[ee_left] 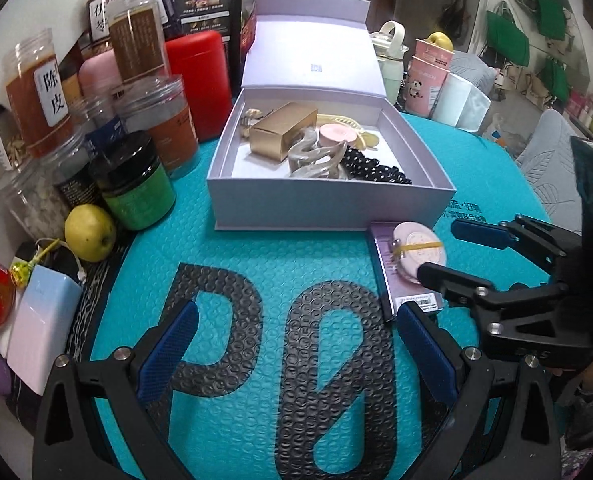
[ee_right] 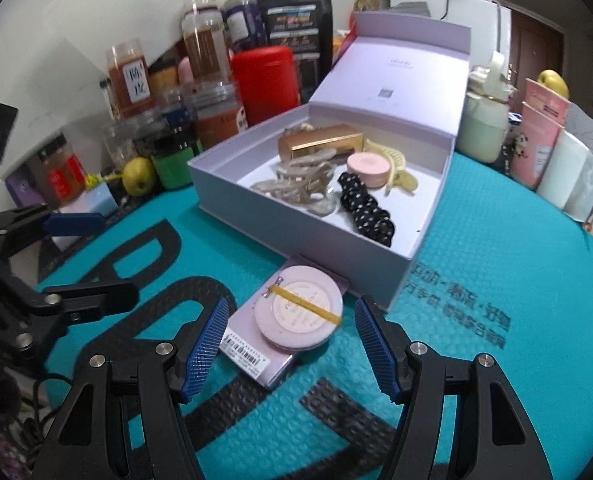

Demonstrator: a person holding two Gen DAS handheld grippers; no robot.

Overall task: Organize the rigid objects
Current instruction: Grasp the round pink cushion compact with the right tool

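Inspecting both wrist views, I find my right gripper (ee_right: 290,344) with its fingers spread wide, one blue pad on either side of the lilac flat box (ee_right: 256,344), gripping nothing. That box lies on the teal bubble mat (ee_right: 476,264), just in front of the open lavender gift box (ee_right: 296,224). A round pink compact (ee_right: 298,312) sits on top of the flat box, bound to it by a yellow rubber band (ee_right: 304,302).

My left gripper (ee_left: 296,356) is likewise spread wide and empty, hovering over the mat's black lettering, left of the flat box (ee_left: 400,276).

Inside the gift box I note a gold carton (ee_right: 320,144), a translucent hair claw (ee_right: 296,184), a black dotted scrunchie (ee_right: 362,208), a small pink round case (ee_right: 368,168) and a yellow comb (ee_right: 398,172). The lid stands upright behind.

Jars (ee_left: 144,40) and a red canister (ee_left: 200,80) crowd the mat's left edge; a yellow-green apple (ee_left: 90,232) rests beside them.
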